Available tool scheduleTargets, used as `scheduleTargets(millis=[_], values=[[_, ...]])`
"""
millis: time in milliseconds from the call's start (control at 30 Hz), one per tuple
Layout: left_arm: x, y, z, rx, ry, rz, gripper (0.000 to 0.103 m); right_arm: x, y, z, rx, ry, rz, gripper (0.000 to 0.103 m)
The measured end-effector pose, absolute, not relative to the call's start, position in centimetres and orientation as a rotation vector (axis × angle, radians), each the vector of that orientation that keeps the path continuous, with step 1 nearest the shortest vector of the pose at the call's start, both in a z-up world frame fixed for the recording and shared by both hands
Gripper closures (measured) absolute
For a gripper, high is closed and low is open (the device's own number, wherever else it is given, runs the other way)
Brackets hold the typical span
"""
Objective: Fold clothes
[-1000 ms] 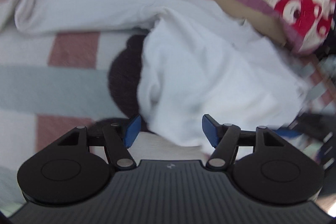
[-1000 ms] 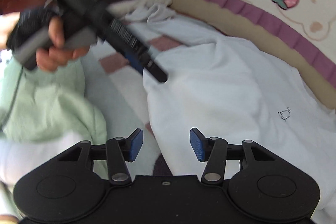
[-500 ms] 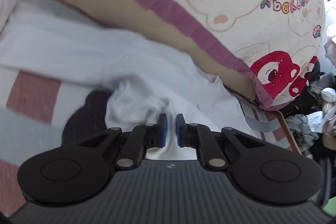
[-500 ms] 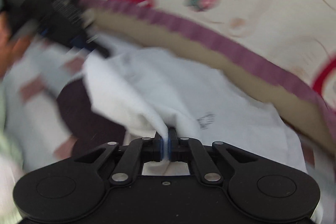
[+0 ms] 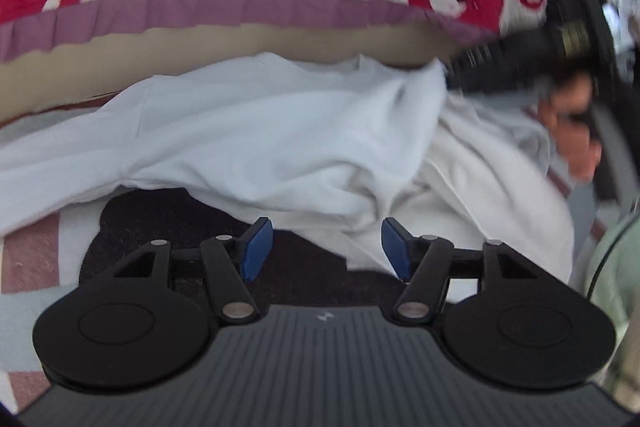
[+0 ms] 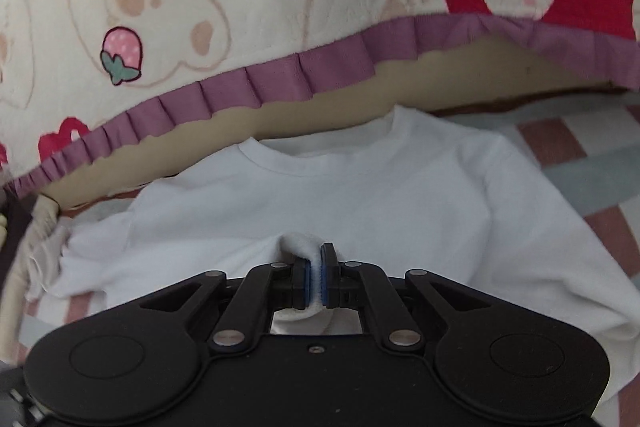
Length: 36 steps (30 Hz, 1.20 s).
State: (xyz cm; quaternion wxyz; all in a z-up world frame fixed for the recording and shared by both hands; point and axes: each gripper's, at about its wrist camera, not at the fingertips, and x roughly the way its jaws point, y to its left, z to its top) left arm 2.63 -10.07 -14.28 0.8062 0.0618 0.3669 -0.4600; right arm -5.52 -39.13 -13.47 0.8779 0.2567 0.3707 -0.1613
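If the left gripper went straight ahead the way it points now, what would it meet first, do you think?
Most likely the white shirt: its bunched fold lies just past the open left gripper, above a dark patch. Depth is hard to judge in this fisheye view.

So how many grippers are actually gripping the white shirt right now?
1. The right gripper is shut on a fold of the white shirt. The left gripper is open at the shirt's edge, gripping nothing.

The shirt [image 6: 360,199] is white, with a ribbed round collar and long sleeves; it lies front up, collar at the far edge, sleeves spread to both sides. A fold of its near part is raised and pinched together; seen from the left wrist, the shirt [image 5: 260,135] is rumpled, one edge lifted.
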Motion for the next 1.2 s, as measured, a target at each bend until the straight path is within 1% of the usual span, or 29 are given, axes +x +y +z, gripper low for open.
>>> scheduleTargets(millis=[67,167,200,233,267,367,433,467,500,567,600,667,733,767,800,867,900,967,1033,1067,1100,1167,1200], values=[[1.9,-10.8,-14.6,0.192,0.777,-0.981,0.038,-5.3,-39.1,-12.9,0.528,0.801,-0.354,0.096],[0.7,-12.0,-15.1,0.281,0.765,-0.976,0.038,-6.3,-39.6,-13.0,0.553,0.792,-0.351,0.086],[0.3,-12.4,-15.3,0.311,0.76,-0.974,0.036,-7.0,-39.7,-13.3,0.567,0.788,-0.354,0.075],[0.6,-13.1,-15.3,0.33,0.757,-0.94,0.032,-8.4,-39.7,-13.6,0.592,0.781,-0.359,0.068],[1.2,-14.0,-15.4,0.34,0.758,-0.897,0.025,-9.8,-39.8,-13.8,0.618,0.773,-0.365,0.058],[3.3,-16.2,-15.2,0.343,0.759,-0.844,0.024,-16.4,-39.8,-14.8,0.745,0.61,-0.34,0.055],[4.7,-17.7,-15.0,0.344,0.765,-0.821,0.026,-18.1,-40.2,-16.5,0.804,0.583,-0.272,0.052],[5.3,-18.4,-15.0,0.347,0.776,-0.823,0.031,-17.8,-40.4,-17.2,0.813,0.601,-0.227,0.052],[5.9,-19.1,-14.9,0.352,0.788,-0.83,0.04,-17.3,-40.2,-17.5,0.806,0.61,-0.193,0.052],[7.1,-20.4,-14.9,0.369,0.798,-0.816,0.047,-16.2,-39.3,-16.9,0.767,0.568,-0.116,0.052],[7.7,-21.1,-14.9,0.378,0.802,-0.807,0.058,-15.8,-38.5,-16.4,0.739,0.55,-0.078,0.052],[9.0,-21.7,-15.1,0.313,0.83,-0.754,0.073,-15.6,-37.0,-15.2,0.654,0.492,-0.022,0.052],[10.4,-22.3,-15.4,0.237,0.86,-0.695,0.079,-16.1,-35.5,-14.5,0.539,0.472,-0.021,0.052],[10.5,-22.4,-15.6,0.232,0.846,-0.67,0.083,-16.1,-34.8,-14.5,0.504,0.483,-0.012,0.052],[10.3,-22.5,-15.7,0.237,0.822,-0.647,0.084,-16.2,-34.1,-14.5,0.471,0.494,-0.002,0.052],[9.2,-22.2,-15.6,0.214,0.795,-0.59,0.083,-16.3,-32.7,-14.4,0.407,0.533,0.006,0.052],[8.5,-21.8,-15.5,0.185,0.799,-0.565,0.081,-16.4,-31.9,-14.1,0.377,0.56,0.003,0.052],[6.9,-20.8,-15.0,0.11,0.812,-0.513,0.079,-16.7,-30.9,-13.5,0.319,0.611,-0.02,0.053],[5.1,-19.4,-14.4,0.033,0.818,-0.471,0.068,-17.2,-30.3,-12.8,0.266,0.656,-0.064,0.051],[4.0,-18.7,-14.1,0.005,0.832,-0.455,0.058,-17.5,-30.6,-12.9,0.278,0.65,-0.066,0.048],[3.0,-18.5,-13.7,0.019,0.85,-0.461,0.053,-17.8,-31.3,-13.4,0.308,0.661,-0.084,0.048],[1.1,-18.5,-12.9,0.1,0.871,-0.488,0.053,-17.5,-33.3,-14.5,0.387,0.775,-0.16,0.048],[0.3,-18.8,-12.4,0.174,0.856,-0.511,0.053,-17.6,-34.5,-14.6,0.433,0.776,-0.184,0.048]])
